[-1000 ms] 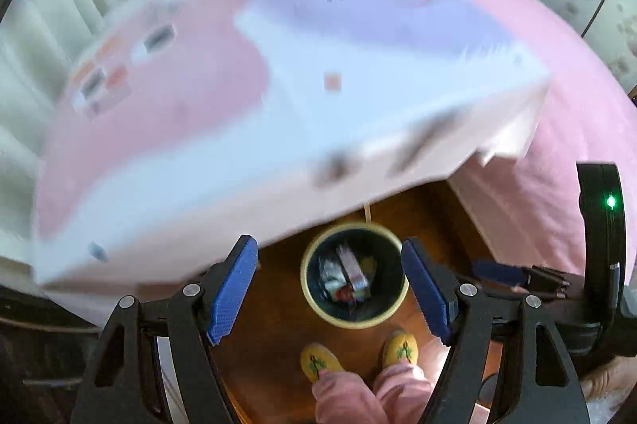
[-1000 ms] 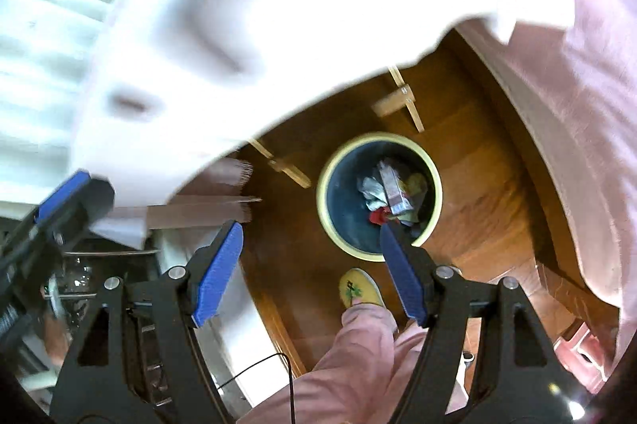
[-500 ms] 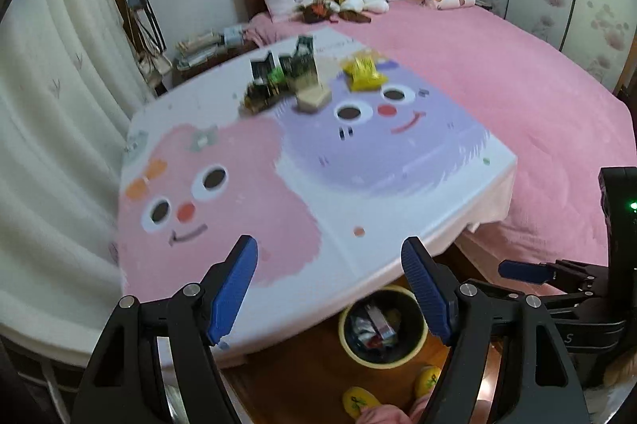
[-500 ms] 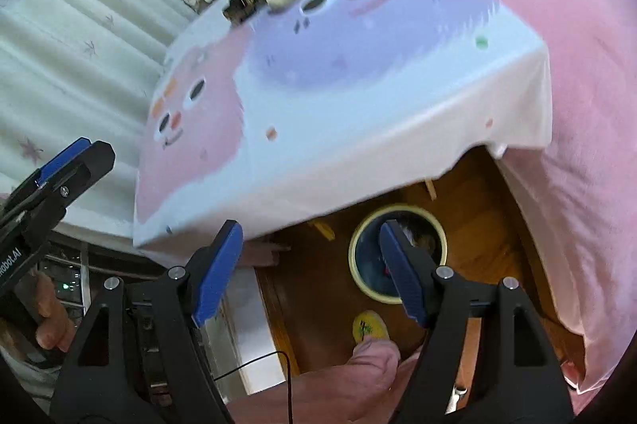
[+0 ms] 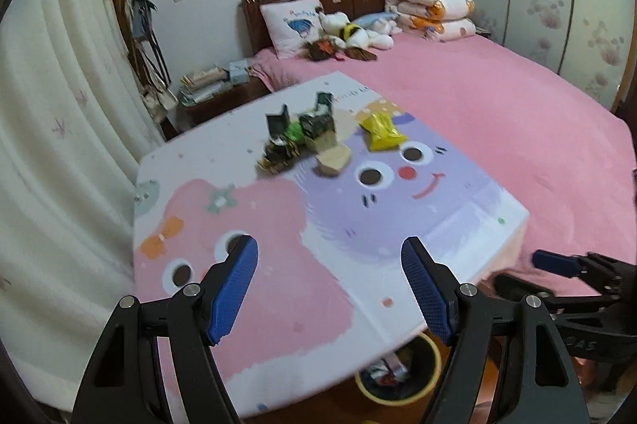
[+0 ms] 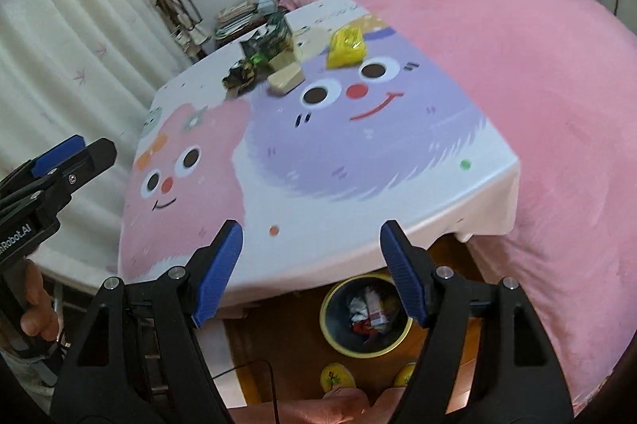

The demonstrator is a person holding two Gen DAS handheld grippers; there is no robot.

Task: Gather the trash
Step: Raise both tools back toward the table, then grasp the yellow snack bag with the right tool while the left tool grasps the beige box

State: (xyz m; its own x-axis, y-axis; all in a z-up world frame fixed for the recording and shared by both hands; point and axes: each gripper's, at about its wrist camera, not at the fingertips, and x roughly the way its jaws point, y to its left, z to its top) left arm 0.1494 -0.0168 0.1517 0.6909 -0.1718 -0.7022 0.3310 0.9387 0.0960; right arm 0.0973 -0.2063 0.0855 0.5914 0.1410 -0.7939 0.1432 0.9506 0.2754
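Yellow wrapper (image 5: 380,131) lies far beyond both empty, spread claws (image 5: 330,288) (image 6: 312,266).

Both wrist views look from above the near edge of the table (image 5: 418,209), facing the bed (image 5: 497,113) behind it. The right wrist view stands more to the right and tilts lower, showing the bin (image 6: 330,324) beneath the table. Both share the tabletop.

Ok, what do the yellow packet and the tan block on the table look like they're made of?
Yellow packet: probably thin plastic film, crinkled and slightly glossy. Tan block: matte, flat-faced, perhaps cardboard or foam; the blur leaves it open.
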